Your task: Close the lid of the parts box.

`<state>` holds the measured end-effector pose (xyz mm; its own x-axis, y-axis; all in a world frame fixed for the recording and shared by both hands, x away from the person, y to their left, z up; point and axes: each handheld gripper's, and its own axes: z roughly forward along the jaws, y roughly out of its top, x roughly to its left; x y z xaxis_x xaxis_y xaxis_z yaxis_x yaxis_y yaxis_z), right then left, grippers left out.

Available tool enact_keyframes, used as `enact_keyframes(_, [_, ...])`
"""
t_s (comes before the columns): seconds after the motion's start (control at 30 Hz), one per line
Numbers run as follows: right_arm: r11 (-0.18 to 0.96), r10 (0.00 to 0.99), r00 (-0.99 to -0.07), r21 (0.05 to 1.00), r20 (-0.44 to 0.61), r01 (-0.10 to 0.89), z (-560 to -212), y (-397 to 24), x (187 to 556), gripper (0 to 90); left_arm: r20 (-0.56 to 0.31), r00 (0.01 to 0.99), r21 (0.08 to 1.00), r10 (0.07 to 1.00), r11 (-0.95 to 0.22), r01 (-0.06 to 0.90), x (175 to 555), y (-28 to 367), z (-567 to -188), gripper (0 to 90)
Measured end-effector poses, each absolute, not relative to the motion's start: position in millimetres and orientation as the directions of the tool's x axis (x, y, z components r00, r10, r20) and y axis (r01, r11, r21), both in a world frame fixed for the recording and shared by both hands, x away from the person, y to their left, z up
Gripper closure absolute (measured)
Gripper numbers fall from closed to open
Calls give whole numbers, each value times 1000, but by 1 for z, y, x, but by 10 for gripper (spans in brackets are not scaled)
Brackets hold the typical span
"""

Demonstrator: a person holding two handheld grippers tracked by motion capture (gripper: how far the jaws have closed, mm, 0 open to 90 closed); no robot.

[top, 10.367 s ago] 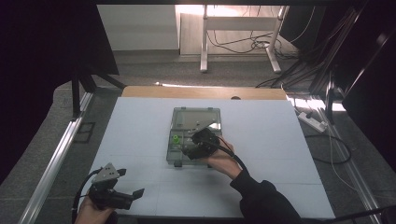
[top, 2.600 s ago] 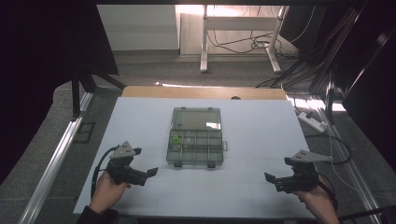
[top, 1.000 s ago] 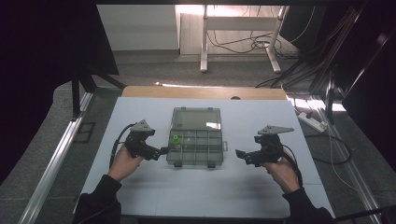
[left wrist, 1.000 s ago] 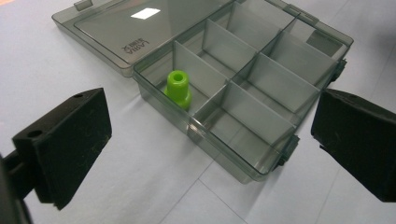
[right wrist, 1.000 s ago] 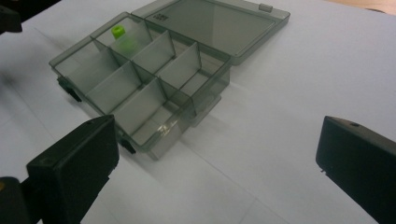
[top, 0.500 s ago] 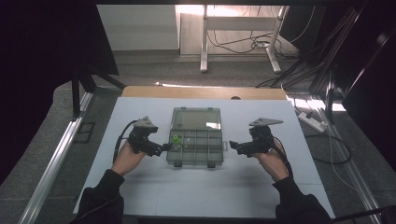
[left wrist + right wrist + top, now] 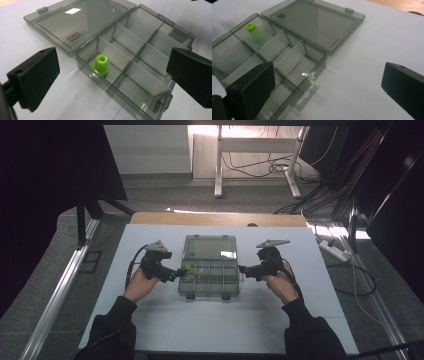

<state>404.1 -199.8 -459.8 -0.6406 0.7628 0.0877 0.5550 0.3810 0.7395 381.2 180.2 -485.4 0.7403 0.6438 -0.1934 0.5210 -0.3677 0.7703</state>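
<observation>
High view: I see the organizer box [image 7: 209,272] lying open mid-bench, lid flat toward the far edge; my left gripper [image 7: 176,273] is at its left side and my right gripper [image 7: 244,269] at its right side. Left gripper view: fingers [image 7: 35,77] spread wide, gripping nothing; green plug [image 7: 101,64] stands upright in a corner compartment beside the lid hinge. Right gripper view: fingers [image 7: 252,87] apart, empty, near the box's latch tab [image 7: 308,93].

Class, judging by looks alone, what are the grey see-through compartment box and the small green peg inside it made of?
The grey see-through compartment box looks like glossy tinted hard plastic: the table shows through and its lid reflects light. The small green peg looks like smooth opaque plastic, possibly rubber.
</observation>
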Motion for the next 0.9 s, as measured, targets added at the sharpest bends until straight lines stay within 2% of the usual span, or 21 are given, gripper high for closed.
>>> enact_keyframes(0.9, [389,823,-564,655,69,648,-471,-162,455,0,-169,753,764,636,-398,507,406,167,-491,0])
